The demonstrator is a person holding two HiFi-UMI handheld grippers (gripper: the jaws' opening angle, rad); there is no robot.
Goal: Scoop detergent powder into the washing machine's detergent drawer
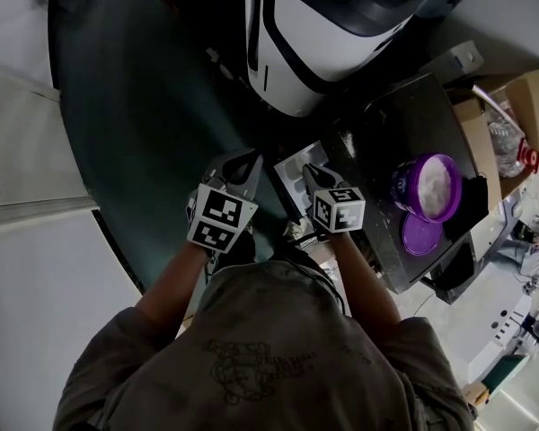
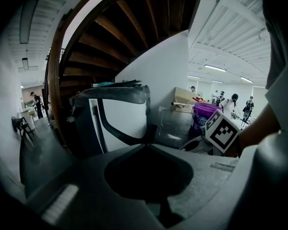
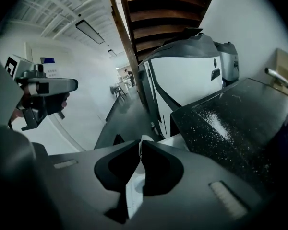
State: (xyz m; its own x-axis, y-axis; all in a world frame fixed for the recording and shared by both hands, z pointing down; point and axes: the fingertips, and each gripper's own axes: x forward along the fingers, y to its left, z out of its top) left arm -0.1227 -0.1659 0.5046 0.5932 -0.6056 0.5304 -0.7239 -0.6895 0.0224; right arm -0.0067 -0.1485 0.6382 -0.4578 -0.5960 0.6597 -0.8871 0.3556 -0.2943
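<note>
The white and dark washing machine (image 1: 314, 34) (image 2: 120, 119) (image 3: 182, 80) stands ahead of me. Its pale detergent drawer (image 1: 292, 182) (image 3: 175, 140) is pulled out just below my grippers. On the black counter (image 1: 395, 133) (image 3: 240, 119) to the right sits an open purple tub of white powder (image 1: 428, 187) (image 2: 205, 114), with its lid (image 1: 422, 234) beside it. My left gripper (image 1: 249, 164) (image 2: 146, 145) is shut and holds nothing, left of the drawer. My right gripper (image 1: 313, 171) (image 3: 139, 145) hovers over the drawer, jaws together, with white showing below them. No scoop is visible.
Some white powder (image 3: 221, 123) is scattered on the counter. A cardboard box (image 1: 508, 124) holding a bottle stands past the counter's right end. Dark flooring (image 1: 144, 106) lies left of the machine. A wooden staircase (image 2: 125, 32) rises overhead. People (image 2: 233, 104) stand far off.
</note>
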